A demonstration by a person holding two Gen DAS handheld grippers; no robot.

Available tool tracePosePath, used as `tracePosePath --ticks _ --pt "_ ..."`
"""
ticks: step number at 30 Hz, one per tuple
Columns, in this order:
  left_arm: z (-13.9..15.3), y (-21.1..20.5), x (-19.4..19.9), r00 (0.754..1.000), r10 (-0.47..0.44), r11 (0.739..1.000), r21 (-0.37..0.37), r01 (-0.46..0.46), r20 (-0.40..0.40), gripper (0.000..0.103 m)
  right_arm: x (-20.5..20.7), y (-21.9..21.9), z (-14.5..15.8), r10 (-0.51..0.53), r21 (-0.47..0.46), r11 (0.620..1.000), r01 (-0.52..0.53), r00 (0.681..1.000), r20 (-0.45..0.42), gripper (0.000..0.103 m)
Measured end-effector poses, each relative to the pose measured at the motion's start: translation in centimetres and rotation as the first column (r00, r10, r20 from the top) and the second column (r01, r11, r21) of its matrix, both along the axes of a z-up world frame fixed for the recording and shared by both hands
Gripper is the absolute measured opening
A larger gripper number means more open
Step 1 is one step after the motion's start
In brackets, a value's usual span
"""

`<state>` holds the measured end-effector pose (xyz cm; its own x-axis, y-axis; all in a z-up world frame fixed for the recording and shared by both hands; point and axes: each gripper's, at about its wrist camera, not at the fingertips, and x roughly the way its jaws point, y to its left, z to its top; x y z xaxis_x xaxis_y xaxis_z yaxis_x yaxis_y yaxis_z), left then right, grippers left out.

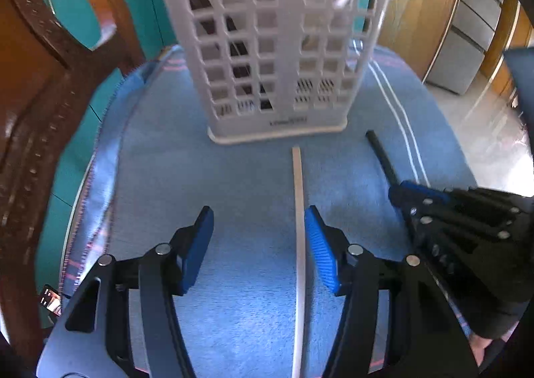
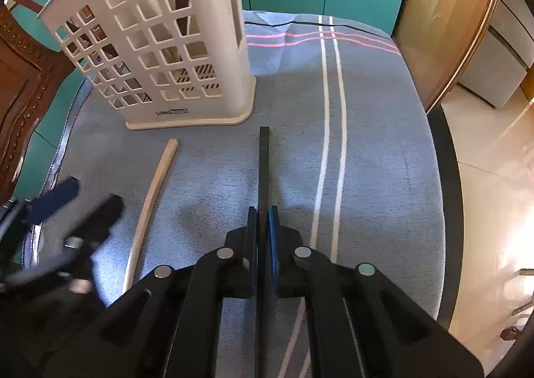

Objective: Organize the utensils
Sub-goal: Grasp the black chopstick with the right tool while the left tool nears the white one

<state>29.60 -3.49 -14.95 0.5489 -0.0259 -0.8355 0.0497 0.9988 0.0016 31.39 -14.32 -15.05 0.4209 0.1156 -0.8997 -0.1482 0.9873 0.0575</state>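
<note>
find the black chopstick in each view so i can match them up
Left wrist view: the black chopstick lies at right of centre on the blue cloth, its near end under the right gripper.
Right wrist view: the black chopstick runs up the centre, clamped between the shut jaws.
Shared landmark: the white utensil basket.

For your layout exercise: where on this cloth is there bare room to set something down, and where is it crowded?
Free: right of the white stripes, and behind the holder. Crowded: between the pale stick and black stick, both grippers there.
</note>
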Motion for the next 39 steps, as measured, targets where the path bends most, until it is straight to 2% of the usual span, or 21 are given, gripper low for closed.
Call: tracePosePath --ticks 7,12,14,15,16,18,21,24,29,39 --pt "-1.4 -0.8 0.2 0.999 -0.003 1.000 0.026 0.004 -0.040 0.065 1.2 -2.1 -0.9 -0.016 0.014 1.000 0.016 1.000 0.000 0.012" --pt "-1.7 -0.8 0.1 0.999 0.002 1.000 0.028 -0.001 -0.039 0.069 1.9 -2.2 -1.0 -0.019 0.020 1.000 0.019 1.000 0.003 0.023" --pt "-1.7 -0.8 -0.1 0.999 0.004 1.000 0.014 -0.003 -0.043 0.056 0.9 -1.8 -0.6 -0.015 0.017 1.000 0.015 1.000 0.006 0.025" --pt "-1.5 -0.7 -0.3 0.999 0.002 1.000 -0.005 -0.002 -0.053 0.037 1.0 -1.8 -0.6 -0.013 0.015 1.000 0.013 1.000 0.007 0.025" --pt "-1.3 -0.6 -0.2 0.998 0.001 1.000 -0.004 -0.001 -0.061 0.027 0.9 -1.8 -0.5 -0.012 0.012 1.000 0.012 1.000 0.008 0.025" --pt "-1.3 -0.7 -0.3 0.998 0.000 1.000 0.011 0.001 -0.068 0.018 0.2 -1.3 -0.4 -0.010 0.011 1.000 0.010 1.000 0.010 0.026" --pt "-1.0 -0.2 -0.4 0.997 0.009 1.000 0.012 -0.008 -0.083 0.013 0.2 -1.2 -0.4 -0.011 0.007 1.000 0.011 1.000 0.012 0.028" --pt "-0.8 0.6 -0.6 0.994 0.032 0.999 0.008 -0.031 -0.109 0.012 0.3 -1.0 -0.4 -0.015 0.005 1.000 0.014 1.000 0.013 0.030" --pt "-0.5 1.2 -0.7 0.994 0.041 0.999 -0.003 -0.042 -0.106 0.013 0.4 -0.8 -0.4 -0.016 0.004 1.000 0.016 1.000 0.015 0.034" --pt "-1.0 1.0 -0.9 0.993 0.057 0.998 0.037 -0.053 -0.102 0.040 0.0 0.2 -0.4 -0.004 -0.014 1.000 0.005 1.000 0.024 0.040"
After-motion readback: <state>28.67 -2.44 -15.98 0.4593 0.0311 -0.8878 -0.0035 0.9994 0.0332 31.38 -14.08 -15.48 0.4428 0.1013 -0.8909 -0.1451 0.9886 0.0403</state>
